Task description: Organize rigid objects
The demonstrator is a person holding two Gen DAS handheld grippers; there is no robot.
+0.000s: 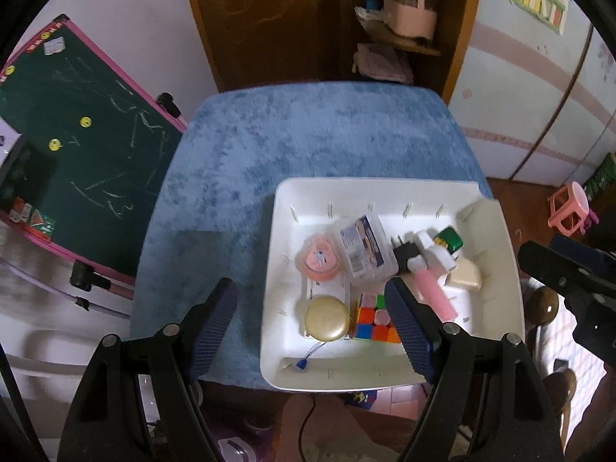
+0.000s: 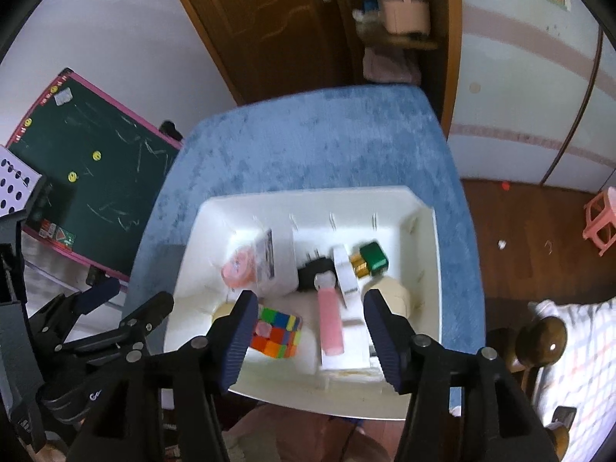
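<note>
blue cloth (image 1: 308, 142) covers the small table, with a green chalkboard (image 1: 81, 146) leaning off to the left of both grippers and a brown door (image 1: 265, 19) beyond the table's far edge. on the near right part of the cloth sits a white bin (image 1: 277, 261), and all the loose things lie inside it. the left gripper (image 1: 312, 327) hangs above the bin's near left corner with its fingers spread wide and nothing between them; a gold lid (image 1: 327, 318) and a cube (image 1: 371, 319) show in the gap, the cube touching the right finger's outline in the view. just ahead of that gap lie a pink round case (image 1: 318, 261) and a clear box (image 1: 365, 248), side by side and touching. further right in the bin are a black plug (image 1: 402, 256), a pink tube (image 1: 435, 292), a green battery pack (image 1: 448, 238) and a cream block (image 1: 467, 277). the right gripper (image 2: 310, 337) hovers over the bin's near edge, fingers also wide apart and holding nothing; between them, below, lie the cube (image 2: 277, 333) toward the left finger and the pink tube (image 2: 331, 323) near the middle, lying lengthwise away from the gripper. the green battery pack (image 2: 371, 260) sits ahead and slightly right. the left gripper's dark frame shows at the right view's lower left.
</note>
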